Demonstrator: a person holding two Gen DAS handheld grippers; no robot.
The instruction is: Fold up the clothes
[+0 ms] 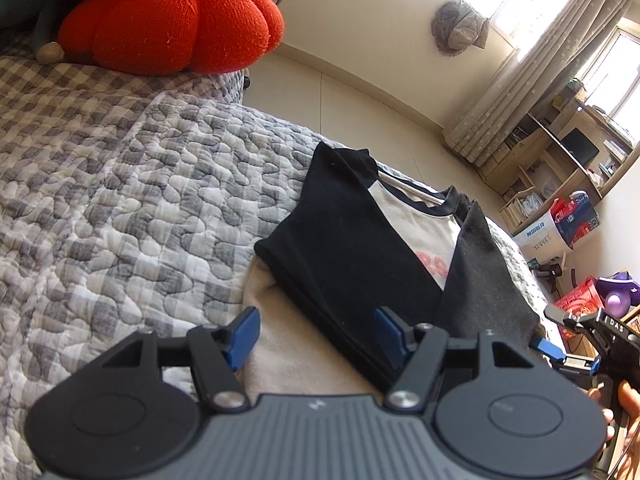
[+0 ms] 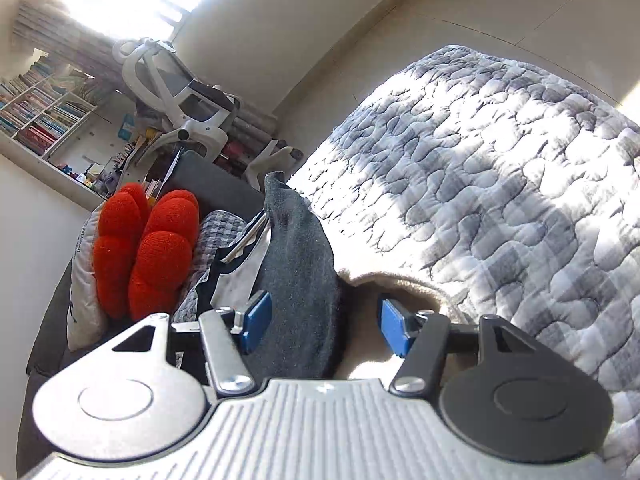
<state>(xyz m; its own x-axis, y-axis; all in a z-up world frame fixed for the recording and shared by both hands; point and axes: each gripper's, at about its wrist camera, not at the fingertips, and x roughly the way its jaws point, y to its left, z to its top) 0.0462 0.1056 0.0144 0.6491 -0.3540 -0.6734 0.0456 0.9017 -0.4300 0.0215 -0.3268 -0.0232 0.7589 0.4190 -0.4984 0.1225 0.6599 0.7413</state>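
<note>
A cream shirt with black sleeves (image 1: 348, 240) lies on the grey quilted bed (image 1: 120, 208), both sleeves folded in over its chest. My left gripper (image 1: 316, 336) stands open just above the shirt's near hem. The black sleeve's cuff edge and some cream cloth lie below the gap, and neither pad presses on them. My right gripper (image 1: 568, 356) shows at the shirt's right edge. In the right wrist view the right gripper (image 2: 325, 327) is open, and the dark sleeve (image 2: 296, 280) runs between its blue pads without being pinched.
A red knitted cushion (image 1: 168, 20) sits at the head of the bed, also seen as the red cushion (image 2: 148, 252). Beyond the bed's edge are bare floor (image 1: 360, 92), a cluttered desk (image 1: 560, 152) and a white office chair (image 2: 180, 96).
</note>
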